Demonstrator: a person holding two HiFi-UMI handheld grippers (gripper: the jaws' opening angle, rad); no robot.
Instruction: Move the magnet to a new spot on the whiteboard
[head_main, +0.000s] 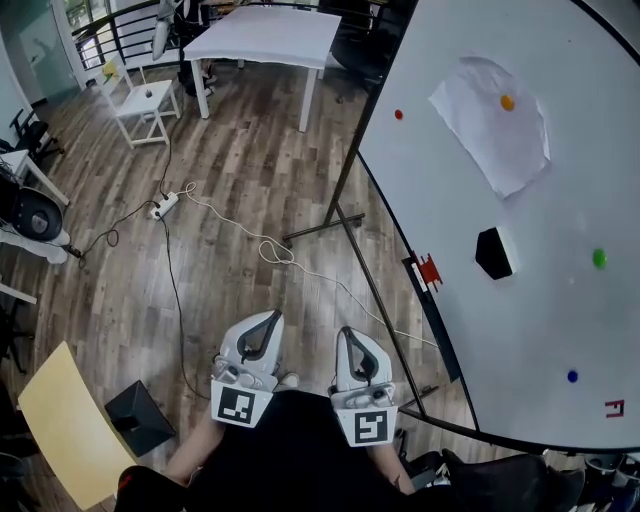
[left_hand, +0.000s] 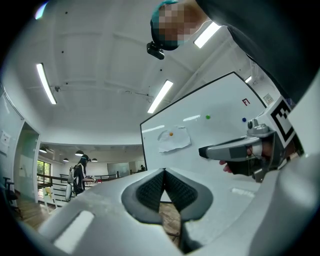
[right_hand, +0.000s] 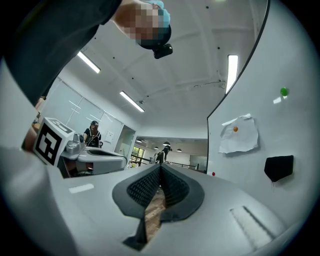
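Well ahead of both pairs of jaws, off to their right, the orange magnet (head_main: 507, 102) sits on the whiteboard (head_main: 530, 330), pinning a crumpled paper (head_main: 485, 135). A black eraser (head_main: 493, 252) and a green magnet (head_main: 599, 258) lie nearer on the same board. The left gripper (head_main: 272, 316) and right gripper (head_main: 345, 333) are side by side, clear of the board, each with its jaws closed together on nothing.
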